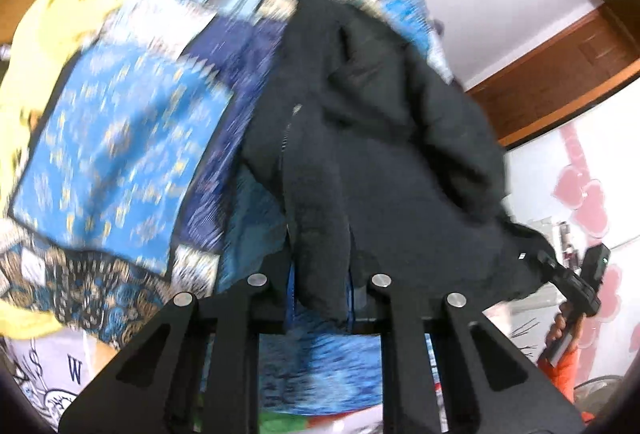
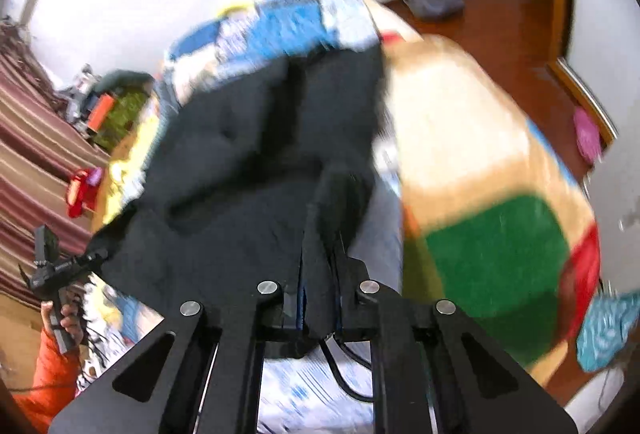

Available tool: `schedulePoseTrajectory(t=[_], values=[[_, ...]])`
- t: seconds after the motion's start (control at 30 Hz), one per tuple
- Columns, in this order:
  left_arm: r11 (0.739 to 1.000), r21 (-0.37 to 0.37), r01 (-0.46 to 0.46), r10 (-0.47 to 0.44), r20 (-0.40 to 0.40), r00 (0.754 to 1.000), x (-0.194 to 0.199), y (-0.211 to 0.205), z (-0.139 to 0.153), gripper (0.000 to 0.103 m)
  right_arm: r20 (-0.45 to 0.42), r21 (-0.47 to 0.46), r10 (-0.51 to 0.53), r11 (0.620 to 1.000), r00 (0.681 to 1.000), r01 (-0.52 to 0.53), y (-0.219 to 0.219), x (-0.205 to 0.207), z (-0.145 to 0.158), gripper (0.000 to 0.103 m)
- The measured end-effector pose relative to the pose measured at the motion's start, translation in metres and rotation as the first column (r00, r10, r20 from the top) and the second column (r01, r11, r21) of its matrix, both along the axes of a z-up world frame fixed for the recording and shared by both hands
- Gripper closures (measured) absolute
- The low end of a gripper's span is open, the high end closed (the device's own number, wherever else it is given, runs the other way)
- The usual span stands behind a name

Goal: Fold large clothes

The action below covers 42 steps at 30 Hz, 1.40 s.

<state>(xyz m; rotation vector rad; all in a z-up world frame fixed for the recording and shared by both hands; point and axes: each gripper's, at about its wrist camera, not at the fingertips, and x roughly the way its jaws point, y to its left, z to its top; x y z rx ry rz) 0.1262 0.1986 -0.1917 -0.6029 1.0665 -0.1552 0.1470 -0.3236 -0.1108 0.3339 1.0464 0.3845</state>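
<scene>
Left wrist view: the left gripper [image 1: 320, 290] has its fingers nearly closed, pinching a hem of the black coat [image 1: 384, 138] at lower centre; the patterned blue bedspread [image 1: 120, 154] fills the left. Right wrist view: the right gripper [image 2: 320, 290] clamps the coat's [image 2: 240, 162] other edge, wooden floor [image 2: 500, 34] upper right.

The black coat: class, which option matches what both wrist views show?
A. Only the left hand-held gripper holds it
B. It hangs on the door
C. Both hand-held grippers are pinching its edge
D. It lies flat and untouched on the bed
C: the left hand-held gripper and the right hand-held gripper are each closed on a fold of the black coat, above the patterned bedspread.
</scene>
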Motion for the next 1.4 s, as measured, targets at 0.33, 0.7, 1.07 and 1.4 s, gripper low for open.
schedulePoseTrajectory(t=[0.33, 0.7, 1.07, 1.4], values=[[0.996, -0.084, -0.017, 0.035, 0.211, 0.977, 0.098, 0.004, 0.11, 0.088, 0.188, -0.105, 0.085, 0.992, 0.978, -0.066, 0.042, 0.098, 0.074, 0.095], [0.985, 0.056, -0.161, 0.156, 0.084, 0.984, 0.256, 0.028, 0.019, 0.088, 0.037, -0.116, -0.023, 0.993, 0.999, 0.028, 0.037, 0.24, -0.01, 0.095], [0.977, 0.208, -0.04, 0.044, -0.013, 0.999, 0.304, 0.01, -0.066, 0.085, -0.078, -0.167, -0.012, 0.986, 0.997, -0.001, 0.032, 0.283, -0.088, 0.073], [0.957, 0.289, -0.017, 0.034, -0.055, 0.998, 0.296, 0.006, -0.053, 0.085, 0.049, -0.242, -0.059, 0.968, 0.997, 0.069, 0.0, 0.225, -0.002, 0.06]])
